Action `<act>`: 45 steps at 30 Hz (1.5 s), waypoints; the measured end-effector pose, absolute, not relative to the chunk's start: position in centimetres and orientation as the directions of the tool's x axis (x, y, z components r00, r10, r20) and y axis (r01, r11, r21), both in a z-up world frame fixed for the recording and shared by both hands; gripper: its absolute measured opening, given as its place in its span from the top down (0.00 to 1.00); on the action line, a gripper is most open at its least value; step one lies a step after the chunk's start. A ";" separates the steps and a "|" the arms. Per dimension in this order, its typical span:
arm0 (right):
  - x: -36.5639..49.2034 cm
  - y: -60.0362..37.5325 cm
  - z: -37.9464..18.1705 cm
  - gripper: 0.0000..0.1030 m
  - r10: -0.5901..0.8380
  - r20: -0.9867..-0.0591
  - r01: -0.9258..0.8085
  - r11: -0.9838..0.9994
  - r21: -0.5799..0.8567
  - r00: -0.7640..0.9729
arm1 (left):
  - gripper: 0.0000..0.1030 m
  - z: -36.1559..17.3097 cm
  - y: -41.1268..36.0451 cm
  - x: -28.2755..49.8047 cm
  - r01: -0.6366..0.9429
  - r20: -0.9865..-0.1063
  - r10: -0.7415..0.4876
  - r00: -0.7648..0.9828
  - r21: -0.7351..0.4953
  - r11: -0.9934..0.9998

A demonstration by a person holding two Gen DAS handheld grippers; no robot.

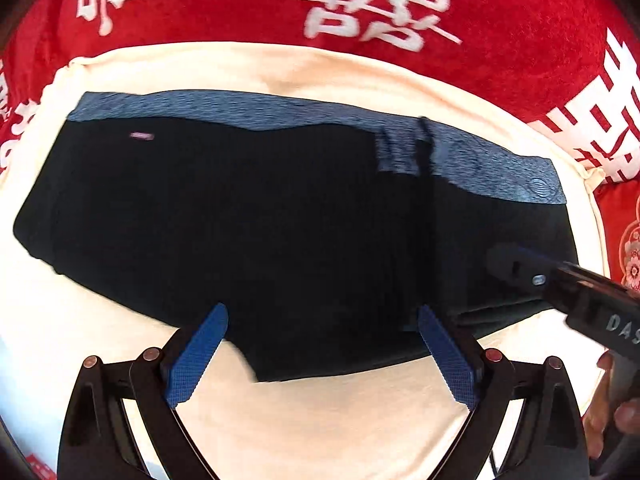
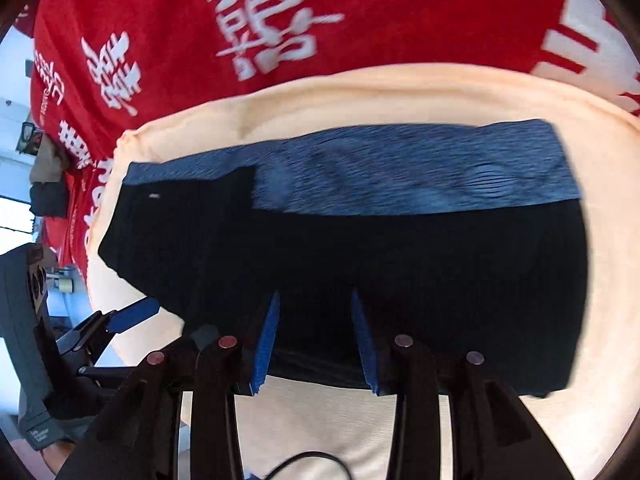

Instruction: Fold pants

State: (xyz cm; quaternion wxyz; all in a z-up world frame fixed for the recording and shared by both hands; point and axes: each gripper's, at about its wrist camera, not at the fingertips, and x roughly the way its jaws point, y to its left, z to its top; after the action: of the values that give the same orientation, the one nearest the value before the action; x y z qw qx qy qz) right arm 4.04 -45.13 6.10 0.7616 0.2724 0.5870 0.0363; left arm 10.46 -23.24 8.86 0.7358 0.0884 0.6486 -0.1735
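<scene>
on cream cloth (image 1: 360, 420), black pants (image 1: 260, 220), left tongs (image 1: 320, 332) spread

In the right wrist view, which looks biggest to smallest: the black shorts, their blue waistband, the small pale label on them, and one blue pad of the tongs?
1. Black shorts
2. Blue waistband
3. Blue pad of the right tongs, though it sits near the camera, so it looks larger than it is
4. Pale label, a tiny speck

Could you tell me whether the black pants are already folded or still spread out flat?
Folded. The pants form a compact block on the cream cloth, with layered edges showing at the near hem and the blue waistband doubled over itself.
</scene>
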 end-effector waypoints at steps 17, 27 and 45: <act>5.3 -37.9 6.3 0.46 0.225 -0.962 0.199 0.947 0.253 0.155 | 0.06 8.9 -11.7 13.0 0.208 -0.988 -0.127 0.092 -0.106 0.972; 6.7 -36.1 6.9 0.41 0.156 -0.982 0.154 0.973 0.171 0.103 | 0.06 9.0 -5.5 14.2 0.093 -0.986 -0.129 0.107 -0.119 0.989; 7.7 -34.6 5.0 0.38 0.258 -0.962 0.115 0.957 0.267 0.089 | 0.06 7.3 -6.7 16.4 0.055 -0.988 -0.121 0.093 -0.116 0.992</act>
State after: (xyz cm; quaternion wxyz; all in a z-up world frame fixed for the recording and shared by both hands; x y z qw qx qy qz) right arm 7.66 -34.60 5.03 0.7247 0.1384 0.6732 0.0495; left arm 16.44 -6.72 7.30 0.7389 -0.0245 0.6707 -0.0595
